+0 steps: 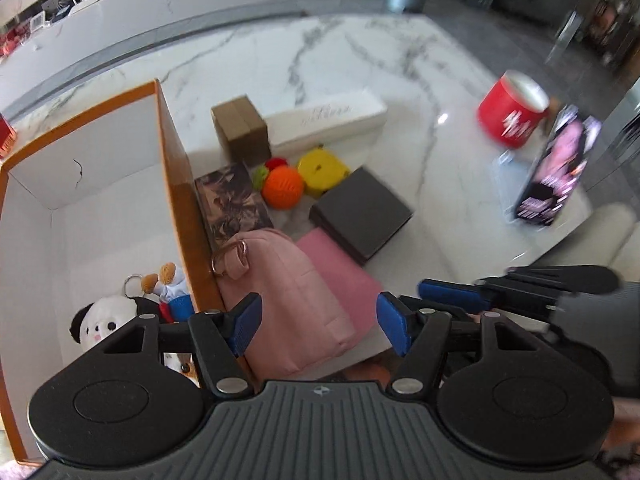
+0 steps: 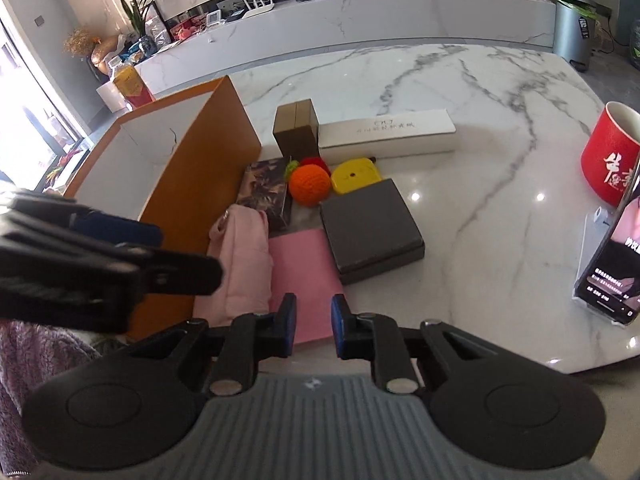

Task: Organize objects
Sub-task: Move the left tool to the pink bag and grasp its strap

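An orange-walled box (image 1: 176,184) (image 2: 200,184) stands at the table's left; a panda plush (image 1: 104,320) and a small bear toy (image 1: 168,280) lie inside. Beside it lie a pink mini backpack (image 1: 288,300) (image 2: 244,256), a pink pad (image 1: 344,280) (image 2: 300,276), a dark grey box (image 1: 360,216) (image 2: 368,228), a patterned box (image 1: 232,200) (image 2: 266,188), an orange knitted ball (image 1: 282,188) (image 2: 310,184), a yellow disc (image 1: 322,168) (image 2: 356,174), a brown box (image 1: 240,128) (image 2: 296,124) and a long white box (image 1: 328,120) (image 2: 388,132). My left gripper (image 1: 320,326) is open above the backpack. My right gripper (image 2: 314,326) is open, narrowly, over the pink pad.
A red mug (image 1: 512,112) (image 2: 612,156) and a phone on a clear stand (image 1: 556,172) (image 2: 612,264) are at the table's right edge. A white marble tabletop (image 2: 480,100) stretches behind the objects. A low cabinet (image 2: 360,12) with a router runs along the far wall.
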The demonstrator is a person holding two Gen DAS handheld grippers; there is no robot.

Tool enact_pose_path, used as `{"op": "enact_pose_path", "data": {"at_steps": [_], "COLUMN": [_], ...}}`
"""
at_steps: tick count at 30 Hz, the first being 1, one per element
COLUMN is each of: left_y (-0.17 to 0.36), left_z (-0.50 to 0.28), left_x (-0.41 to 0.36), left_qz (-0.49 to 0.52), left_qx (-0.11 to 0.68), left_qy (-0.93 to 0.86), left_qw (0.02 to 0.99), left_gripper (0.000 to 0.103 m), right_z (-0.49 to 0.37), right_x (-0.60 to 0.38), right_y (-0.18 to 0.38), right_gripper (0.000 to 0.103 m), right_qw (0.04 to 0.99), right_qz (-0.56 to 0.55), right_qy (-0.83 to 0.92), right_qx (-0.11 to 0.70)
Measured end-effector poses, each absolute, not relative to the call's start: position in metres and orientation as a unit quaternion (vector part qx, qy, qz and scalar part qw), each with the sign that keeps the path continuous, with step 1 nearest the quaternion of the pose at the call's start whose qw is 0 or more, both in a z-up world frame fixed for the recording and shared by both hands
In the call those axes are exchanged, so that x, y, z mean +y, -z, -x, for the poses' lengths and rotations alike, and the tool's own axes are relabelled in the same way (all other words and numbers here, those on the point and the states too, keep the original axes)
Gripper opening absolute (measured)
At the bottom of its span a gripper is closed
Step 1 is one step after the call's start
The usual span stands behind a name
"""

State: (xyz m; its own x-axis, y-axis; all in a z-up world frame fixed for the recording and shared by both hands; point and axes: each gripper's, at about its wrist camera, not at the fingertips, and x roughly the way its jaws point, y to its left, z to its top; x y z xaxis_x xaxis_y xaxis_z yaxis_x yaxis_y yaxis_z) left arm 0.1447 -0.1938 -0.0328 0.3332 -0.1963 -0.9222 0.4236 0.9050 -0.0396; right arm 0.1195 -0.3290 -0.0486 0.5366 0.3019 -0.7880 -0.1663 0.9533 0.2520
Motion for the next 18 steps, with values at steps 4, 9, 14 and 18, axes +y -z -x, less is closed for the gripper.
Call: {"op": "enact_pose_path", "data": {"at_steps": [4,9,14,18], "left_y": [0.052,0.064,0.07,0.075], "left_z": [-0.155,-0.165,-0.169,-0.167], "left_x": [-0.204,-0.213,-0.223,-0.228], "left_qz": [-0.118,-0.129,-0.159,-0.2], "left_qx": [0.567,0.576,0.576,0.564], "left_qy": [0.167,0.141,0.123,0.114], "left_qw": [0.798,0.795,0.793,0.793], "left_gripper": [0.075,0.076,0.078,0.068], "right_z": [-0.122,-0.124,-0.125,-0.125], "right_x": [-0.329,-0.323,-0.319,-0.316], "right_y": [0.063,0.076,0.081,0.083], "right_gripper": [0.02,0.025,0.025,0.031], "right_qw": [0.87,0.867,0.864,0.863], "right_qz": [-0.062,-0.033,-0.02,-0.009], "right_qy": [-0.147,-0.166,-0.19,-0.202], "right_qx": [0.467,0.469,0.466,0.463]}}
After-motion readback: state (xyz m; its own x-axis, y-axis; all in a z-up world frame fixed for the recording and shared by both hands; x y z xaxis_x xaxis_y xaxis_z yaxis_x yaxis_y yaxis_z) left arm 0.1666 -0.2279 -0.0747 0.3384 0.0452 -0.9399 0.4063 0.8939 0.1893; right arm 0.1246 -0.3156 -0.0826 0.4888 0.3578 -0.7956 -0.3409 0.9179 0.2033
